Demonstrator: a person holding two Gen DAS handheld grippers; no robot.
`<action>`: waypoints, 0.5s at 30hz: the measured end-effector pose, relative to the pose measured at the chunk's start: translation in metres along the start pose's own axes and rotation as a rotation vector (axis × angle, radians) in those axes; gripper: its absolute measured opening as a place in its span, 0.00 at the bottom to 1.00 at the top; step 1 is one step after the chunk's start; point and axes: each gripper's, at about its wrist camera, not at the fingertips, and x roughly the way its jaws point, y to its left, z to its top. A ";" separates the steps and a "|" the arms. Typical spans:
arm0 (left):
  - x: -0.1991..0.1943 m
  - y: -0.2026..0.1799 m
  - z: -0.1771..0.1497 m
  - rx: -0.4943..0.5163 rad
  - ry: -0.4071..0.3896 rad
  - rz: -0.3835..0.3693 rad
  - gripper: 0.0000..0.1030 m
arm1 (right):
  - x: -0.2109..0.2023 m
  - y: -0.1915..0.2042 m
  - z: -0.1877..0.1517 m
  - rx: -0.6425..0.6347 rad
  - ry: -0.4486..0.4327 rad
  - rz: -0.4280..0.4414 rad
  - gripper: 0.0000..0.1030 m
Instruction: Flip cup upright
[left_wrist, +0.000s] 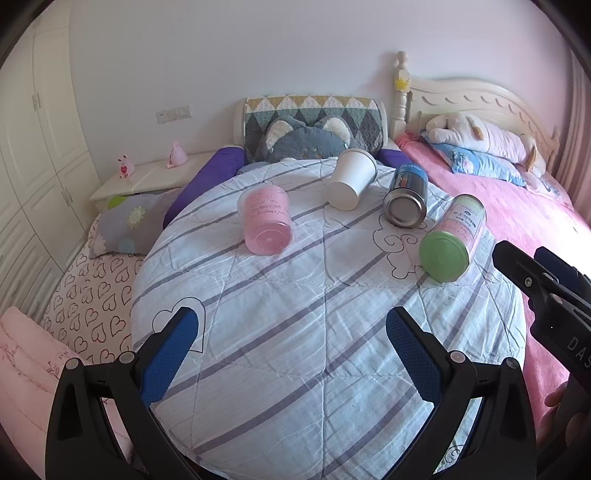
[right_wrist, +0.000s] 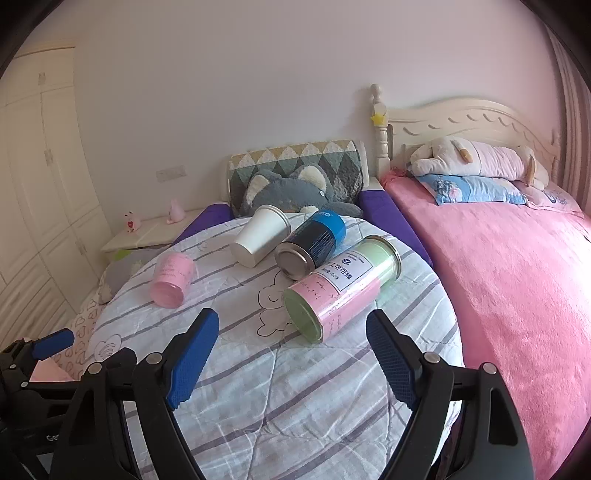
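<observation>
Four containers lie on their sides on the striped quilted round table (left_wrist: 295, 332).
Both claws, left gripper (left_wrist: 291, 332) and right gripper (right_wrist: 291, 336), gape wide, empty; the white tapered paper cup (left_wrist: 351, 179) lies ahead of both, beyond the pink-and-green cylindrical tin (right_wrist: 340, 288).

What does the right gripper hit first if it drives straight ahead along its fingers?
Probably the green-and-pink labelled canister lying on its side, green base toward the open right gripper. It sits just beyond the fingertips on the striped quilt; depth is uncertain.
</observation>
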 end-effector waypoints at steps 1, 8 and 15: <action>0.000 -0.001 0.000 0.002 0.002 -0.003 1.00 | 0.000 0.000 0.000 0.002 0.002 -0.001 0.81; 0.007 -0.009 0.005 0.023 0.029 -0.031 1.00 | 0.003 -0.009 0.000 0.028 0.006 -0.016 0.81; 0.017 -0.024 0.024 0.056 0.073 -0.106 1.00 | 0.004 -0.027 0.002 0.067 -0.006 -0.047 0.81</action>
